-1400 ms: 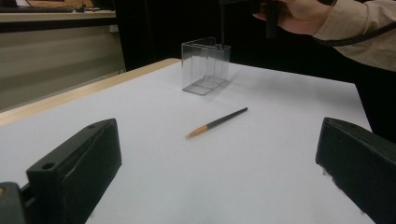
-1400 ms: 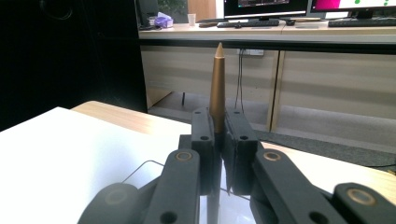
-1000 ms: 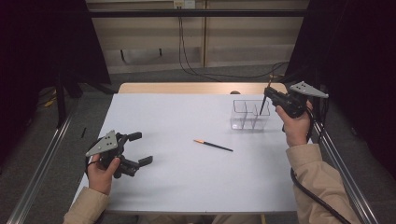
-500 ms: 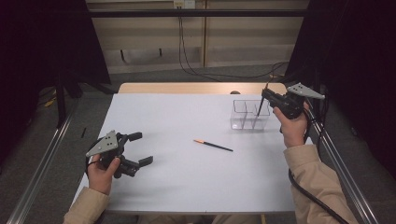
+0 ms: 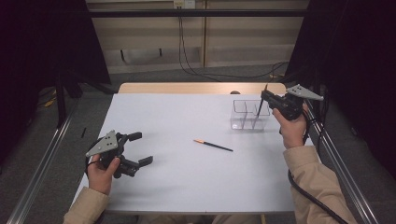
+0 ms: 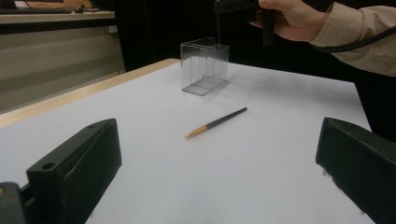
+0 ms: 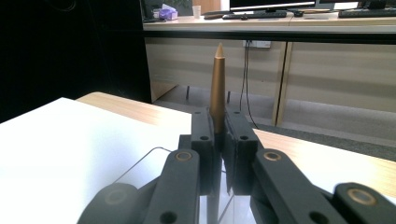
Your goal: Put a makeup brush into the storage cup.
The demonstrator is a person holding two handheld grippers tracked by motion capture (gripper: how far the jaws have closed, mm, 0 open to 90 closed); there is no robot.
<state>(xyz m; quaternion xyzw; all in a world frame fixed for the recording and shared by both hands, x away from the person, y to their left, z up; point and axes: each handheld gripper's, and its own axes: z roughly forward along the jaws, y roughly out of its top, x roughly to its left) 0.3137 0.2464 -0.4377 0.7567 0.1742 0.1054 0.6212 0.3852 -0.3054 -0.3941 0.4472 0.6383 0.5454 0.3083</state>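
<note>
- Held pencil [image 5: 260,103]: pinched upright between the closed jaws of the right gripper [image 5: 267,97], pale end pointing up, dark lower length dropping toward the clear organizer [image 5: 250,115].
- Long axis near vertical in the high view, tilted slightly; the right gripper view confirms it, golden tip [image 7: 217,84] rising straight out from between the two jaws pressed against it.
- Lower end above or just inside the organizer's right-hand compartment; cannot tell from these views whether it touches the bottom.
- Likely step, judged from the layout: dropping this pencil into the organizer, so what matters is tip over the opening and shaft kept upright.
- Second pencil [image 5: 213,145]: flat on the white table [image 5: 187,186], roughly mid-table, well apart from both grippers, long axis running left to right with the orange end toward the person's left.
- Lies between the two hands; somewhat nearer the organizer side, though the free gripper is the left one.
- Left gripper [image 5: 137,149]: jaws spread wide, holding nothing, hovering low near the table's front-left, pointed toward the loose pencil.
- Count: two pencils, one organizer with several compartments, two grippers, two hands.
</note>
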